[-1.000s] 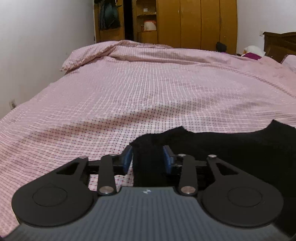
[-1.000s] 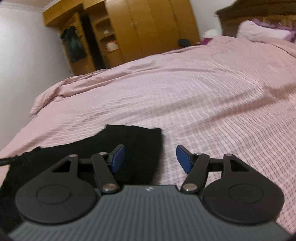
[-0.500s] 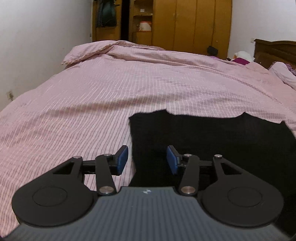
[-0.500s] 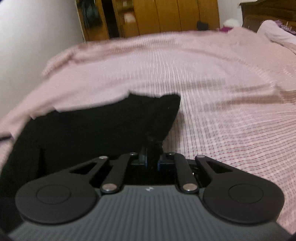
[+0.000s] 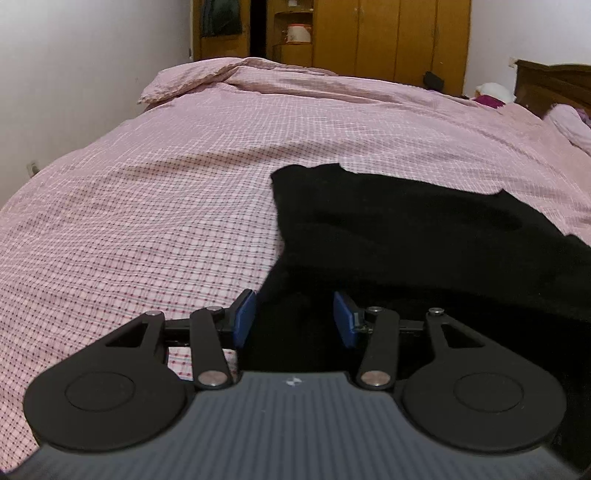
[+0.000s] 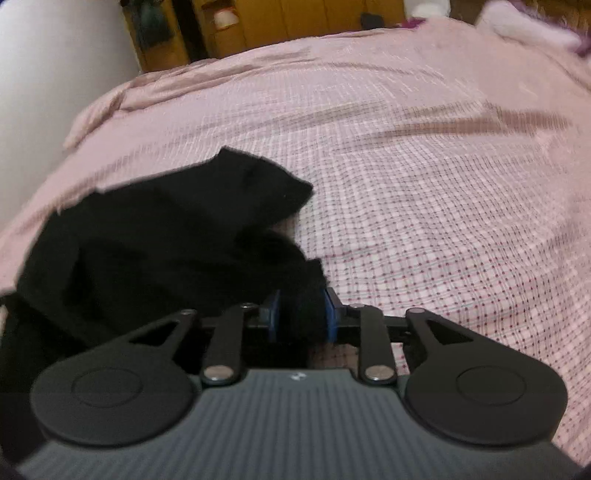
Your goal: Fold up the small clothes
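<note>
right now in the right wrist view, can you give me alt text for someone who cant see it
The right gripper has a bunched fold of a black garment between its blue pads, its jaws opening. The rest of the garment lies rumpled to the left on a pink checked bedspread, with wooden wardrobes blurred behind.

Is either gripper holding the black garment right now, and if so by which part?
The right gripper, jaws opening, has the black garment's near corner bunched between its pads. The left gripper is open over its edge.

Left gripper [image 5: 293,321] & right gripper [image 6: 301,314]: matte black linkage arms w/ silver pivot screws, round black discs either side, blue pads [image 5: 243,319], ribbed dark-grey housing (tiny white logo at centre).
</note>
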`<state>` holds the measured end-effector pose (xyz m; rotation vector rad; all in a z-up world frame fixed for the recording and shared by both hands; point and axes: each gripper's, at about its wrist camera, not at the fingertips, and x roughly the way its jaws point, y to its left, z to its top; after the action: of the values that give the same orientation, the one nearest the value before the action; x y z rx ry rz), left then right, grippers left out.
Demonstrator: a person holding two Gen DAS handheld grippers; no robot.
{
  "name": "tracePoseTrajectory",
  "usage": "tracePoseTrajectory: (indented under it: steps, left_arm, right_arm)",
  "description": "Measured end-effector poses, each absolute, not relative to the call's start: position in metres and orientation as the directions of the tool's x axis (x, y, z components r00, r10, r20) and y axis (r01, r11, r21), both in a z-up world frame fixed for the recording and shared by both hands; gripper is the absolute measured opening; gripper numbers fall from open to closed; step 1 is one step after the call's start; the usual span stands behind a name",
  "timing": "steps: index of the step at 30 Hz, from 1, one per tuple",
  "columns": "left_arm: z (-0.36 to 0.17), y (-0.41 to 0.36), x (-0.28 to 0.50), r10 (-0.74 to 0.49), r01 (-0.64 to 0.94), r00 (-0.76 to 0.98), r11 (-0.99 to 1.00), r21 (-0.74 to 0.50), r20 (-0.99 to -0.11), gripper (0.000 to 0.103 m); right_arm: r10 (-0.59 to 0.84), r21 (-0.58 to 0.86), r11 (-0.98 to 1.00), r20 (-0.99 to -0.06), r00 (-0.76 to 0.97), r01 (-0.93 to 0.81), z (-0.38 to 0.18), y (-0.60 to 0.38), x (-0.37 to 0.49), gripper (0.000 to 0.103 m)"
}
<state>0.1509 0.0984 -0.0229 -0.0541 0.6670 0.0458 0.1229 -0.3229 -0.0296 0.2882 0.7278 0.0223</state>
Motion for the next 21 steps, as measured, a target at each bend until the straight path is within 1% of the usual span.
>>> tracePoseTrajectory:
  steps: [1, 2, 3, 4, 5, 8, 11, 14, 15, 16, 17, 18, 20, 21]
  left_arm:
    - [-0.021, 0.101, 0.152, 0.027, -0.066, 0.786, 0.997, -0.04, -0.617, 0.053]
    - [-0.019, 0.102, 0.153, 0.03, -0.072, 0.789, 0.996, -0.043, -0.614, 0.053]
    - [-0.017, 0.103, 0.156, 0.032, -0.077, 0.79, 0.996, -0.047, -0.612, 0.053]
    - [-0.015, 0.103, 0.159, 0.031, -0.078, 0.793, 0.996, -0.051, -0.609, 0.053]
    - [-0.013, 0.103, 0.163, 0.029, -0.078, 0.795, 0.995, -0.055, -0.606, 0.053]
    - [-0.005, 0.1, 0.182, 0.029, -0.078, 0.805, 0.995, -0.058, -0.593, 0.053]
    - [0.002, 0.095, 0.205, 0.032, -0.076, 0.825, 0.996, -0.054, -0.564, 0.053]
    - [0.005, 0.088, 0.235, 0.011, -0.063, 0.83, 0.995, -0.073, -0.557, 0.053]
    - [0.006, 0.085, 0.246, 0.002, -0.056, 0.833, 0.995, -0.081, -0.553, 0.053]
    - [0.006, 0.083, 0.258, -0.008, -0.048, 0.836, 0.995, -0.088, -0.548, 0.053]
    - [0.006, 0.081, 0.27, -0.019, -0.04, 0.837, 0.995, -0.096, -0.547, 0.053]
    - [0.006, 0.079, 0.284, -0.03, -0.033, 0.834, 0.994, -0.103, -0.551, 0.053]
    - [0.003, 0.072, 0.309, -0.031, -0.035, 0.832, 0.993, -0.108, -0.554, 0.053]
    - [0.0, 0.069, 0.32, -0.033, -0.032, 0.83, 0.994, -0.106, -0.557, 0.053]
  right_arm:
    - [0.114, 0.288, 0.953, -0.625, 0.772, 0.093, -0.022, -0.329, 0.125, 0.032]
    - [0.101, 0.296, 0.95, -0.595, 0.797, 0.1, -0.014, -0.335, 0.13, 0.045]
    - [0.088, 0.295, 0.95, -0.568, 0.819, 0.102, -0.006, -0.339, 0.136, 0.064]
    - [0.087, 0.291, 0.953, -0.54, 0.837, 0.089, -0.001, -0.341, 0.145, 0.069]
    - [0.095, 0.284, 0.956, -0.528, 0.844, 0.07, 0.002, -0.343, 0.158, 0.069]
    - [0.109, 0.271, 0.961, -0.562, 0.82, 0.057, -0.003, -0.346, 0.21, 0.069]
    - [0.139, 0.254, 0.967, -0.618, 0.774, 0.03, -0.021, -0.334, 0.255, 0.068]
    - [0.138, 0.226, 0.974, -0.691, 0.71, 0.03, -0.046, -0.324, 0.289, 0.069]
    - [0.144, 0.222, 0.975, -0.694, 0.705, 0.02, -0.051, -0.321, 0.29, 0.067]
    - [0.152, 0.211, 0.977, -0.687, 0.71, -0.004, -0.054, -0.315, 0.288, 0.062]
    - [0.176, 0.197, 0.979, -0.687, 0.705, -0.052, -0.052, -0.308, 0.288, 0.039]
    - [0.213, 0.192, 0.975, -0.688, 0.694, -0.109, -0.049, -0.302, 0.29, 0.01]
    - [0.262, 0.186, 0.965, -0.691, 0.673, -0.185, -0.043, -0.292, 0.294, 0.008]
    - [0.235, 0.124, 0.97, -0.68, 0.694, -0.208, -0.038, -0.284, 0.294, 0.008]
